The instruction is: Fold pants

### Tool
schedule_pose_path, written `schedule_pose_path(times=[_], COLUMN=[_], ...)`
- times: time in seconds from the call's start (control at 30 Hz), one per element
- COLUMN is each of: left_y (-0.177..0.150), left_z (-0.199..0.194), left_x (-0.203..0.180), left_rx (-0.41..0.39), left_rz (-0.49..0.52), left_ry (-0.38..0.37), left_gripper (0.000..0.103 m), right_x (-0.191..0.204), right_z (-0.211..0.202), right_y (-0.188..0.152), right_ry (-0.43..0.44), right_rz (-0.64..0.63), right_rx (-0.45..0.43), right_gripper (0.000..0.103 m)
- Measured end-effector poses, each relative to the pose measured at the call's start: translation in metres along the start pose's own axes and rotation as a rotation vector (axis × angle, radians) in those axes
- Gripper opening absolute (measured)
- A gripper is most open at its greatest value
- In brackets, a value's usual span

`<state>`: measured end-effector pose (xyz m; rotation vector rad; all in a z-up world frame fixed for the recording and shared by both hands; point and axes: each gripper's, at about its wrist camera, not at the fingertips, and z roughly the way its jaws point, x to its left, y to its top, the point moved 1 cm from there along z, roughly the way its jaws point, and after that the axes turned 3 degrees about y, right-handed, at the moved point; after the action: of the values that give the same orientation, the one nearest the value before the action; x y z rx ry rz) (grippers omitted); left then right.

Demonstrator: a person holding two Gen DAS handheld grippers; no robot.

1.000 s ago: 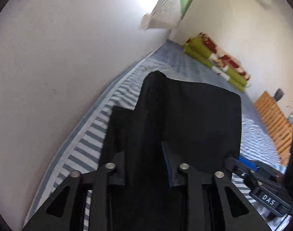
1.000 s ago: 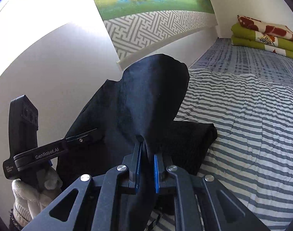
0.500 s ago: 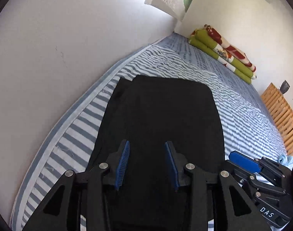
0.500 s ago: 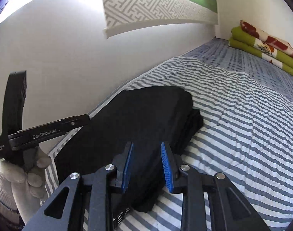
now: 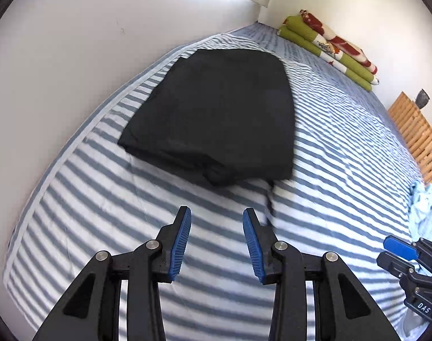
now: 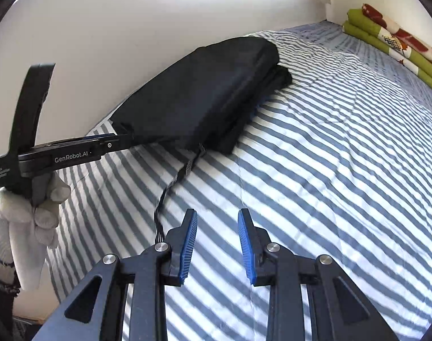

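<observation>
1. Left wrist view: left gripper is wide apart and empty, hanging over bare striped bed. A second ago it was clamped on the black cloth; half a second ago it was already let go right above it. It has since backed off.
2. The pants lie as a flat folded stack near the bed's wall-side edge, layered edges facing the camera. Judgement: last fold is laid, task looks basically done.
3. Right gripper shows low at the right border, blue pad visible, nothing in it. Folded blanket at the far end of the bed, wooden slats at the right side, pale blue cloth near them.
4. Right wrist view: right gripper is spread wide, empty, pulled back from the pants.
5. A drawstring trails out of the stack across the bed towards the gripper. Untidy; may want tucking.
6. A gloved hand holds the left gripper near the stack's corner. White wall behind, blanket in the far corner.
</observation>
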<state>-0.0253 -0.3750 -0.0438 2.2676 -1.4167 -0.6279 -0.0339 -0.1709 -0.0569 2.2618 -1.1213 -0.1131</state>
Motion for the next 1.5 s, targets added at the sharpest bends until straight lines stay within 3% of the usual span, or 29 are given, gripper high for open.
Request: schedule_pose_path(times=[0.13, 0.27, 0.43, 0.5, 0.73, 0.9, 1.1, 1.5], left_y=[-0.031, -0.067, -0.108, -0.124, -0.179, -0.226, -0.272, -0.289], left_z=[-0.044, -0.095, -0.163, -0.194, -0.304, -0.354, -0.377, -0.398], left_x=[-0.041, -0.072, -0.120, -0.142, -0.200, -0.209, -0.210, -0.176], left_rx=[-0.051, -0.095, -0.177, -0.217, -0.356, -0.380, -0.364, -0.400], left_rz=[0.040, -0.003, 0.028, 0.069, 0.174, 0.137, 0.157, 0.119], left_ry=[0.003, -0.028, -0.023, -0.020, 0.013, 0.026, 0.057, 0.048], left_gripper=[0.041, 0.041, 0.042, 0.046, 0.069, 0.079, 0.085, 0.092], right_x=[-0.011, -0.017, -0.025, -0.030, -0.032, -0.022, -0.007, 0.020], right_z=[-0.056, -0.110, -0.175, -0.199, -0.271, -0.304, -0.330, -0.328], right_y=[-0.035, -0.068, -0.110, -0.121, -0.174, -0.209, -0.237, -0.264], right_ry=[-0.057, -0.123, -0.170, -0.197, -0.214, -0.219, -0.213, -0.218], right_rz=[0.011, -0.003, 0.041, 0.062, 0.111, 0.130, 0.133, 0.141], right_rx=[-0.042, -0.105, -0.188, -0.228, -0.309, -0.336, -0.369, -0.351], right_gripper=[0.029, 0.034, 0.044, 0.050, 0.054, 0.059, 0.064, 0.068])
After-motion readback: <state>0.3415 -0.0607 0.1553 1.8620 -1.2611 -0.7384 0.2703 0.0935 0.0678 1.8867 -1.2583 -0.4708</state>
